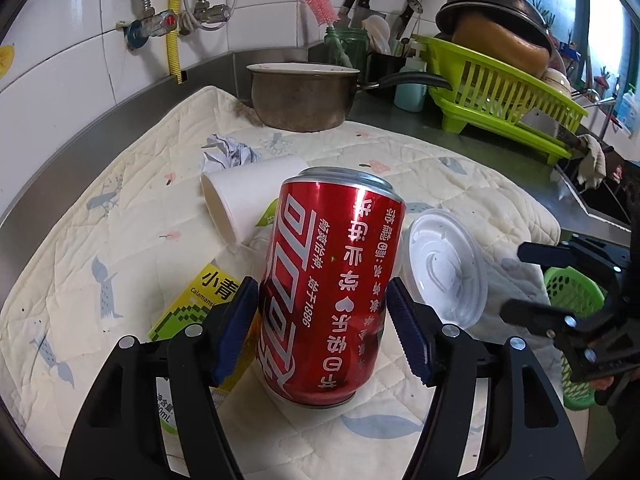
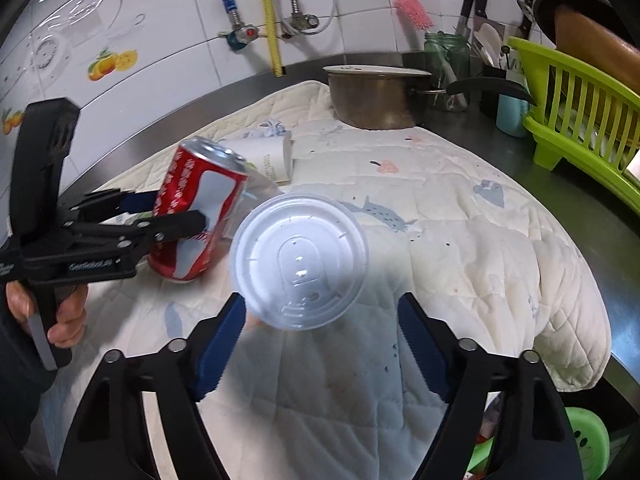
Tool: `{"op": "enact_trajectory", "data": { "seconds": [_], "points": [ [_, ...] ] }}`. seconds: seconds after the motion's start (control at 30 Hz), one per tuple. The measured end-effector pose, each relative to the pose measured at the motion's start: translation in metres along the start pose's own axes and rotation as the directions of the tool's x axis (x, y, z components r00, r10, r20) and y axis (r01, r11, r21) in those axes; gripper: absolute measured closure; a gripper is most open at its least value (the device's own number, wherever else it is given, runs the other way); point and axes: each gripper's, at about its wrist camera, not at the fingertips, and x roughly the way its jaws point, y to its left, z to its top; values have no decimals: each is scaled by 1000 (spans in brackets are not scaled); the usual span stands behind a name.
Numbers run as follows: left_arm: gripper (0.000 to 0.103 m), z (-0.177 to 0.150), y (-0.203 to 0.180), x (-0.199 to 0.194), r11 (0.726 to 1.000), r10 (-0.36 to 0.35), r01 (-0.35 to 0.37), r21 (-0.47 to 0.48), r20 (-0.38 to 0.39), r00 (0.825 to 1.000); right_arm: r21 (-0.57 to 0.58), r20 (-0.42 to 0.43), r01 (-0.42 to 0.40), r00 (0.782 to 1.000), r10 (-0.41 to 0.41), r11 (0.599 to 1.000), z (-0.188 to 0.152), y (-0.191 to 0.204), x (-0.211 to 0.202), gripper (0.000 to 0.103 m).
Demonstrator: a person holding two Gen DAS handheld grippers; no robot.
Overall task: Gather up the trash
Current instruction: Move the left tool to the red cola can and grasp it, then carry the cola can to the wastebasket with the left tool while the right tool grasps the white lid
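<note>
My left gripper (image 1: 324, 328) is shut on a red cola can (image 1: 328, 280), tilted, its base touching the quilted mat (image 1: 120, 240); the can also shows in the right wrist view (image 2: 196, 204). My right gripper (image 2: 320, 344) is open, just short of a clear plastic cup with a white lid (image 2: 300, 260) lying on its side; this cup also appears right of the can (image 1: 444, 268). Behind the can lie a white paper cup (image 1: 240, 196), a crumpled paper ball (image 1: 228, 152) and a yellow-green drink carton (image 1: 192, 308).
A metal saucepan (image 1: 300, 96) stands at the mat's far edge. A lime dish rack (image 1: 500, 92) with pans, a utensil jar (image 1: 346, 44) and a soap bottle (image 1: 410, 88) line the back right. A green basket (image 1: 576, 300) sits low beyond the counter's right edge.
</note>
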Motion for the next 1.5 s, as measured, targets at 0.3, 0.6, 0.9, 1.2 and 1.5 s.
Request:
{"op": "enact_trajectory", "data": {
  "seconds": [0.3,0.6,0.9,1.2,1.5],
  "points": [
    [39,-3,-3,-2,1000,7,-7,18,22,1000,74,-12,2,1000,-1,997,13,-16,20,59],
    [40,-8,-4,-16,1000,-3,3,4,49,999,111,-42,14,999,-9,994,13,-21,35,90],
    [40,-16,4,-41,999,-3,6,-44,83,997,63,20,41,999,-43,997,8,-8,12,98],
    [40,-28,-4,-78,998,0,7,-57,118,993,-2,85,106,991,-105,994,-2,10,-41,99],
    [40,-39,-50,-118,998,-62,65,-13,152,986,4,100,223,970,-222,975,-45,-5,-119,99]
  ]
}}
